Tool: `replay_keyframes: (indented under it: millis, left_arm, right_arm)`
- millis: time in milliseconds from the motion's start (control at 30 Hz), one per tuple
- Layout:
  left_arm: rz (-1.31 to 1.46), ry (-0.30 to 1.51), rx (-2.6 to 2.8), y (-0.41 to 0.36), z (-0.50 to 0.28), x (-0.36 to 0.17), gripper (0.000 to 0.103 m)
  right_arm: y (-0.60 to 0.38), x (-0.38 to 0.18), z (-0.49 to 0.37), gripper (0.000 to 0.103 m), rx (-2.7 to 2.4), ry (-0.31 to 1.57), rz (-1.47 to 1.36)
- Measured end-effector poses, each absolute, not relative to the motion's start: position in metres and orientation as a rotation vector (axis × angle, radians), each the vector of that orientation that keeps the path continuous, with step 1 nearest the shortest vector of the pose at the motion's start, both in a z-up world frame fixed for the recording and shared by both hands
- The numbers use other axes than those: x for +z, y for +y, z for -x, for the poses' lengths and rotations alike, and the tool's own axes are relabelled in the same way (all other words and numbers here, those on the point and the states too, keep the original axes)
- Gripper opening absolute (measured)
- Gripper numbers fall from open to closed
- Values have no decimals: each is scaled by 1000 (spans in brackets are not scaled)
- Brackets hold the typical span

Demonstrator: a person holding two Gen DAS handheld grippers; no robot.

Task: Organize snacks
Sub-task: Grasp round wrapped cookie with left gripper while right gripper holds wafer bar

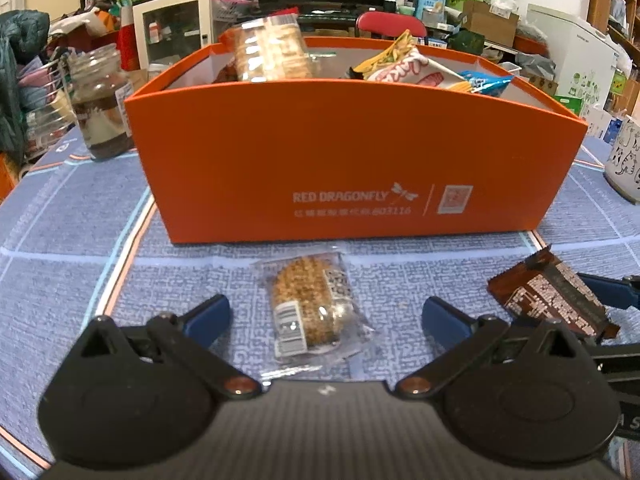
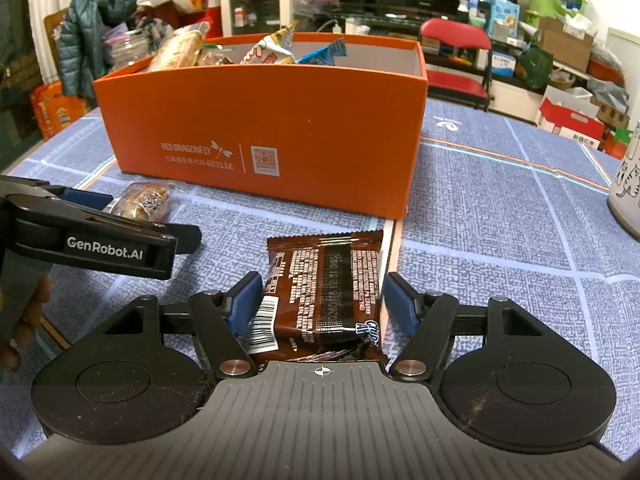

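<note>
An orange box (image 1: 352, 152) (image 2: 260, 128) holding several snack packs stands on the blue tablecloth ahead of both grippers. A round cookie in clear wrap (image 1: 312, 308) (image 2: 144, 200) lies flat in front of the box, between the widely spread fingers of my open left gripper (image 1: 326, 312) (image 2: 136, 216), which do not touch it. To its right a brown snack packet (image 1: 548, 300) (image 2: 324, 288) rests on the cloth. My right gripper (image 2: 324, 304) has its blue pads against both long sides of the packet.
A glass jar (image 1: 100, 108) stands left of the box. A white cat-print container (image 1: 624, 160) (image 2: 628, 192) sits at the table's right edge. A hand (image 2: 20, 320) holds the left gripper. Cluttered shelves and a red chair (image 2: 456, 40) lie beyond the table.
</note>
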State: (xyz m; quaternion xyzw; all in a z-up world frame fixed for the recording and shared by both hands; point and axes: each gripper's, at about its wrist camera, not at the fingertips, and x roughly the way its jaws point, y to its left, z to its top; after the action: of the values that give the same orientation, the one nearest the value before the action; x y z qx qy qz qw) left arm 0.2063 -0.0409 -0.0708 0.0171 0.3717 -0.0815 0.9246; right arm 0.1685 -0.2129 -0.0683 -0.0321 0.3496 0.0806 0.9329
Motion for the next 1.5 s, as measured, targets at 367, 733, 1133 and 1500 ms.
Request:
replay_keyframes:
  millis: [367,733,1133,1500]
  left_arm:
    - [28,730,-110,-22,-205,-68,87]
    - [5,724,-132,-28,-203,-67,72]
    - [-21,733,-137,-30,-206,-67,64]
    - [-16,737,-193,-29,-205,-63,33]
  right_arm:
    - [-213,-68,-170,56,170,720,71]
    - [-214,-68,-169,56,179,724,72]
    - [-213,-66,-173,43,172,735,74]
    - [-212,-64,-173,40,161,747,80]
